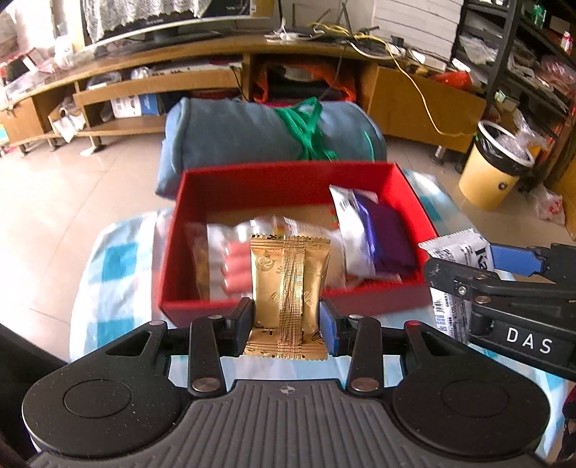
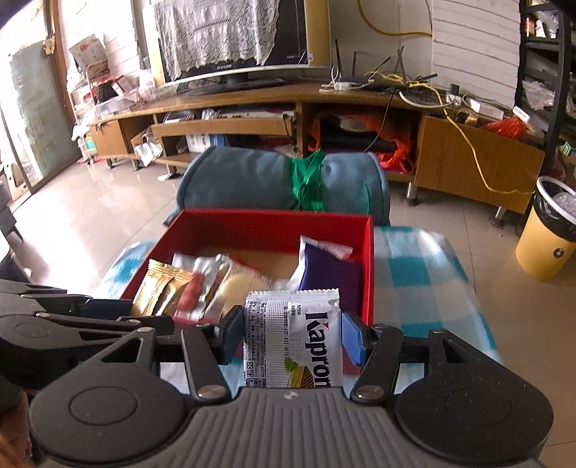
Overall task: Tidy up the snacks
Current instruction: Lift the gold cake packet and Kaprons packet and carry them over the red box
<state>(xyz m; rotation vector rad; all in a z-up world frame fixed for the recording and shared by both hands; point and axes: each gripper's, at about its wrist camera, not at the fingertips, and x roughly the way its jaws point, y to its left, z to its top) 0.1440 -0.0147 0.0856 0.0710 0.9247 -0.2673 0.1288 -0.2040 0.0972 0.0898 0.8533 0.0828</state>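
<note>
A surface covered in blue-and-white checked cloth point(image 2: 414, 266) carries an open red cardboard box point(image 1: 280, 180), with a rolled grey-blue blanket point(image 1: 230, 133) behind.

You're working in a home living room: TV point(image 2: 234, 32) sitting on a long wooden media console point(image 2: 252, 108), router and cables lying on top, tiled floor point(image 2: 90, 223), yellow bin point(image 2: 547, 234) standing nearby.

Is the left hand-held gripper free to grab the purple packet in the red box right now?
Probably not: the left hand-held gripper is shut on a gold packet, so its jaws are occupied. The purple packet itself lies uncovered in the red box.
</note>
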